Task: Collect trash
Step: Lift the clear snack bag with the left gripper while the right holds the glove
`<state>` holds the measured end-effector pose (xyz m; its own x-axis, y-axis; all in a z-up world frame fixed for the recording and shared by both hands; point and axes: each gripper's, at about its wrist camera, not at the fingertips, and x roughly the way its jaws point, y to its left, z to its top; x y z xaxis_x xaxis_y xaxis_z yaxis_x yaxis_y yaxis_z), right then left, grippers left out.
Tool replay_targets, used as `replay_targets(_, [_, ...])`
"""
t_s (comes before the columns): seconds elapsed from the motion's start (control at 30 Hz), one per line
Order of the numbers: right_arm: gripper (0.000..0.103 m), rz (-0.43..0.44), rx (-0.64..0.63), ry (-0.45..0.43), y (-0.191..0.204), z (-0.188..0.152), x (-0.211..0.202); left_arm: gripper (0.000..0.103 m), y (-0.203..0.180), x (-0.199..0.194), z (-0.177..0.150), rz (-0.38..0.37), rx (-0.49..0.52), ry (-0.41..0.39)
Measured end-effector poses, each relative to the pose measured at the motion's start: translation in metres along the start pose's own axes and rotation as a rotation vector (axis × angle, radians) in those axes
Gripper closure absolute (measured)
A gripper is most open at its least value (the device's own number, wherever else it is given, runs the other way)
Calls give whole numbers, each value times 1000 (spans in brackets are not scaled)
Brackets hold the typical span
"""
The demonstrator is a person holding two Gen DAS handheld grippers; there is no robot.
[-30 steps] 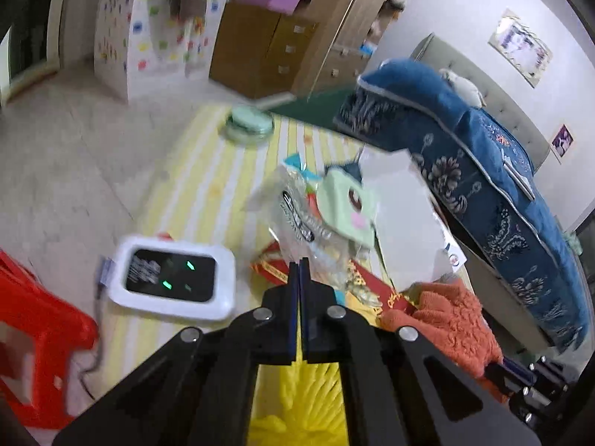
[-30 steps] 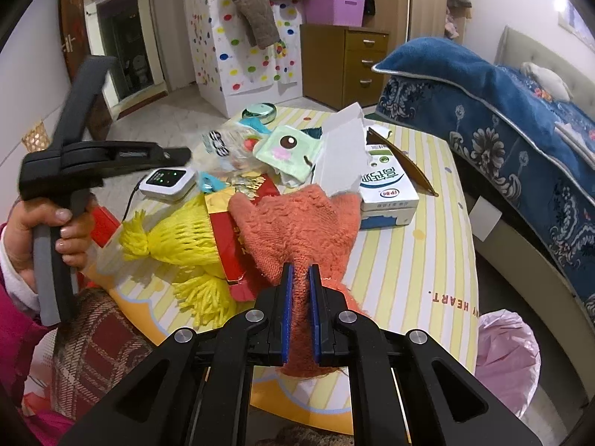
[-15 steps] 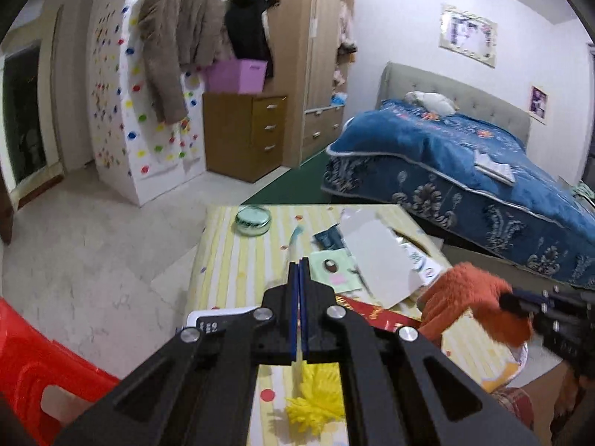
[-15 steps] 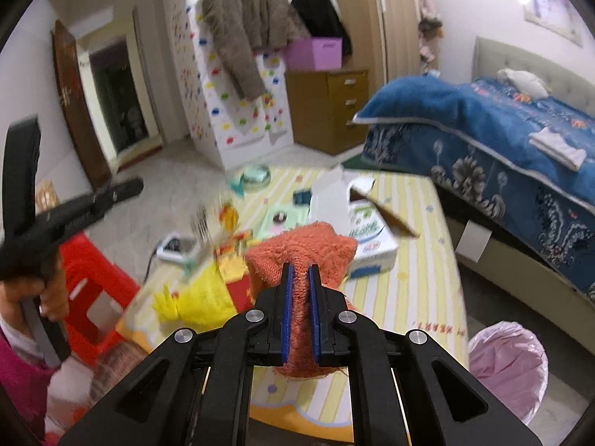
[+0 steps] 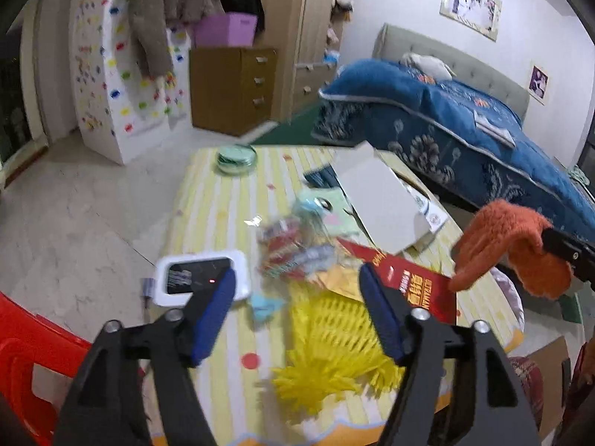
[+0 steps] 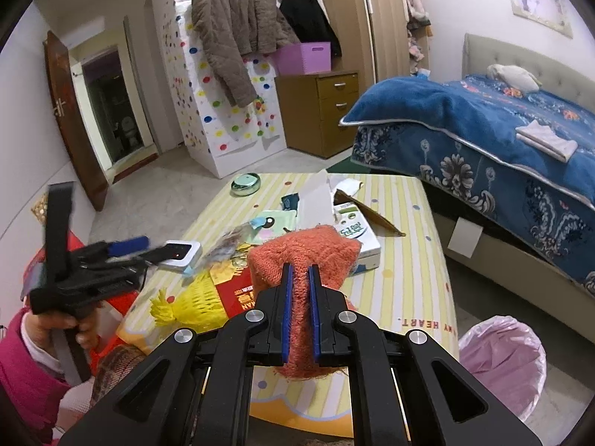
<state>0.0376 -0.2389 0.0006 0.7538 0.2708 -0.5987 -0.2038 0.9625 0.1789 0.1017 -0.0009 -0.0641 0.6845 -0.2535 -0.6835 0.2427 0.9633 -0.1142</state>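
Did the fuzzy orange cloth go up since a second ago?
Yes. The orange cloth in the right gripper rose off the table, now hanging above it.

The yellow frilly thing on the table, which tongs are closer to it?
Left. The left tongs hang right above the yellow frilly thing, jaws opening and nothing between them. The right tongs are off to its side, lifted, shut on the orange fuzzy cloth.
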Motion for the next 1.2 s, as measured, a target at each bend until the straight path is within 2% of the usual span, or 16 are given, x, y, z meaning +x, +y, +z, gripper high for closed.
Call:
replay_targets(0.1, [95,16,-15,13,7,1,8,23,-9,17,3,-18,22,28])
replay_targets(0.17, [95,23,-36,35,12,-1,17,23,-14,31,7,-32,26,51])
replay_targets(0.37, [95,41,-94,199,23,-29,60,23,-20,66,6,-31,29,142])
replay_targets(0.53, [95,54,-95,228,24,-40,67,25,-19,83,3,-25,18,197])
replay_targets(0.77, [95,61,-96,223,24,-40,67,48,-22,90,2,-31,12,226])
replay_targets(0.87, [95,63,-95,224,24,-40,68,69,-22,86,3,-38,4,219])
replay_targets(0.9, [95,62,-97,221,25,-41,67,82,-22,85,3,-45,2,214])
replay_targets(0.93, [95,62,-99,219,26,-40,66,89,-23,80,4,-56,1,205])
replay_targets(0.97, [95,58,-102,215,26,-40,65,102,-24,76,5,-50,7,195])
replay_targets(1.03, [95,54,-100,204,26,-38,61,103,-29,65,6,-14,47,153])
replay_targets(1.2, [95,37,-80,147,22,-29,47,103,-29,28,14,-12,68,45])
